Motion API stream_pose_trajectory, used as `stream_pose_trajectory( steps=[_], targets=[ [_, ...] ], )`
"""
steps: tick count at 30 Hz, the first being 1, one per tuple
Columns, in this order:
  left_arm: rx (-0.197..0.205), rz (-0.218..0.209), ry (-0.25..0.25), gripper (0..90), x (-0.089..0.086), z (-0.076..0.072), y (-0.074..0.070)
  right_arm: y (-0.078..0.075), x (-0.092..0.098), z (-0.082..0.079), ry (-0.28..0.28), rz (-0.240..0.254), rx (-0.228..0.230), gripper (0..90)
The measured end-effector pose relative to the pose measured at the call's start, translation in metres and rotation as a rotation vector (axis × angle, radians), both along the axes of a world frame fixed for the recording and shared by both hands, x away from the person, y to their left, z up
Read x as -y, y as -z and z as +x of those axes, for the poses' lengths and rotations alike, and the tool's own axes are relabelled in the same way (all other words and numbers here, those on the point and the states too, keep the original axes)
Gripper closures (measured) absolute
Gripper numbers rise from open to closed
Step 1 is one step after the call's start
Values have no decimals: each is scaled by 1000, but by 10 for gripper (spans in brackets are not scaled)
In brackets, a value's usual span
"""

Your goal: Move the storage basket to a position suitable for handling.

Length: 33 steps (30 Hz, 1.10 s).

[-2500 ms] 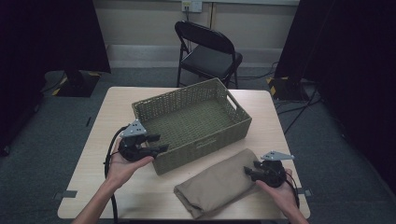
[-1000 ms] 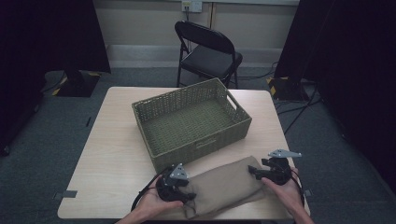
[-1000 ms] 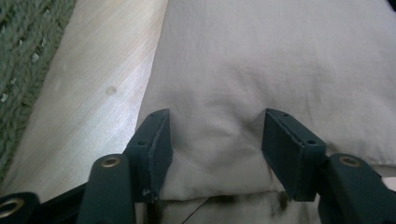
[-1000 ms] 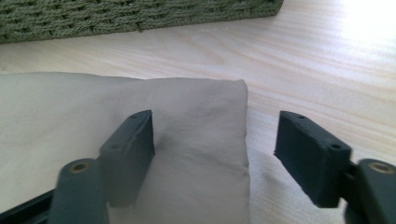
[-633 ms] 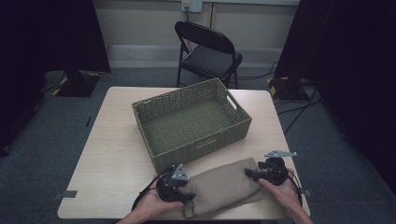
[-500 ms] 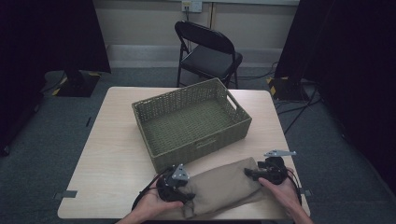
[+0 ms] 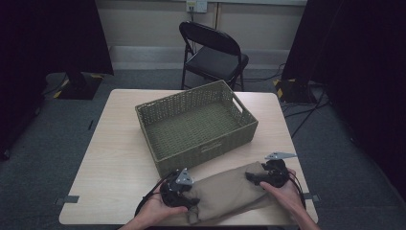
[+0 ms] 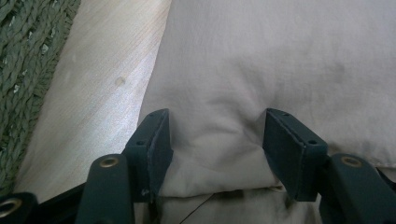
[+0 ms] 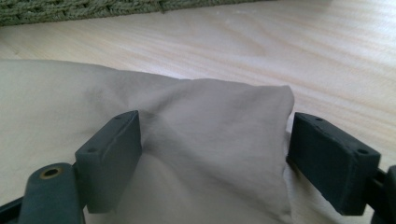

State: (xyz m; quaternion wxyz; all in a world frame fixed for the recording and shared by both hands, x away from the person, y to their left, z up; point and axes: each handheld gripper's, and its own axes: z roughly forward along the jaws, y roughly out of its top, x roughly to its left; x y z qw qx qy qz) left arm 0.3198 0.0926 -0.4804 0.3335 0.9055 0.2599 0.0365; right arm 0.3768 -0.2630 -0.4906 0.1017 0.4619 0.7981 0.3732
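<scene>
A: Which container is shown, and what does it hold?

B: A green woven basket (image 7: 196,125) at frame centre on the wooden table (image 7: 115,158); its woven floor is bare.

A: Where is the folded tan cloth (image 7: 230,191), and how does it run?

B: Lower centre, in front of the basket; long axis from lower left to upper right.

A: And the grippers?

B: Left gripper (image 8: 215,140) clamped on the cloth's lower-left end, fabric bunched between its pads; right gripper (image 9: 212,154) astride the upper-right end, its jaws having just been opening, the right pad clear of the cloth.
</scene>
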Motion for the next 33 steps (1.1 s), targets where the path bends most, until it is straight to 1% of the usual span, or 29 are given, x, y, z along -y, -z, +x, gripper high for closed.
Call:
stream_pose_trajectory(
  steps=[3,4,5,6,7,8,9,12,13,14,15,16,18,21,22,23,24,25,26,27,28,30,32,33],
  targets=[
    [2,11,8,413,0,0,0,1,-1,0,-8,-3,7,170],
    [4,9,4,413,0,0,0,1,-2,-1,-10,-6,8,173],
    [6,17,6,413,0,1,-1,2,-2,-1,-13,-9,11,187],
    [6,17,10,414,0,1,-1,1,-3,-2,-31,-5,11,265],
    [4,13,8,414,1,1,0,1,-3,-4,-44,13,3,306],
    [10,22,3,414,1,0,-1,1,-4,-4,-52,14,7,375],
    [13,19,-1,415,2,0,0,0,-5,-5,-75,30,-4,434],
    [16,25,1,415,2,0,-1,0,-7,-5,-102,44,-20,555],
    [17,22,-9,415,3,0,0,0,-8,-5,-108,41,-15,602],
    [21,22,-8,415,3,0,0,-1,-9,-6,-119,37,-11,673],
    [21,25,-10,415,3,0,0,-2,-10,-7,-133,19,10,724],
    [25,23,-15,415,3,0,0,-3,-13,-8,-137,0,24,750],
    [27,30,-13,416,2,1,0,-5,-17,-11,-149,-42,53,778],
    [22,20,-15,415,1,2,0,-6,-21,-14,-153,-76,73,791],
    [6,13,-16,415,0,4,0,-6,-21,-14,-155,-79,74,792],
    [-14,-12,-25,413,-2,6,0,-6,-21,-14,-156,-80,76,793],
    [-32,-24,-28,409,-5,7,-1,-7,-21,-14,-156,-79,75,793],
    [-40,-31,-29,401,-7,9,-2,-7,-21,-14,-157,-74,73,793],
    [-41,-48,-36,387,-10,9,-3,-7,-20,-14,-155,-70,71,793],
    [-66,-94,-66,376,-17,11,-5,-7,-20,-13,-155,-65,68,793],
    [-66,-94,-66,366,-17,11,-5,-7,-20,-13,-155,-65,68,793],
    [-73,-116,-90,361,-24,13,-6,-7,-18,-13,-153,-53,62,793],
    [-74,-129,-108,357,-30,12,-7,-7,-18,-13,-154,-56,64,793],
    [-80,-134,-112,355,-31,12,-7,-7,-18,-13,-154,-56,64,793]
  ],
)
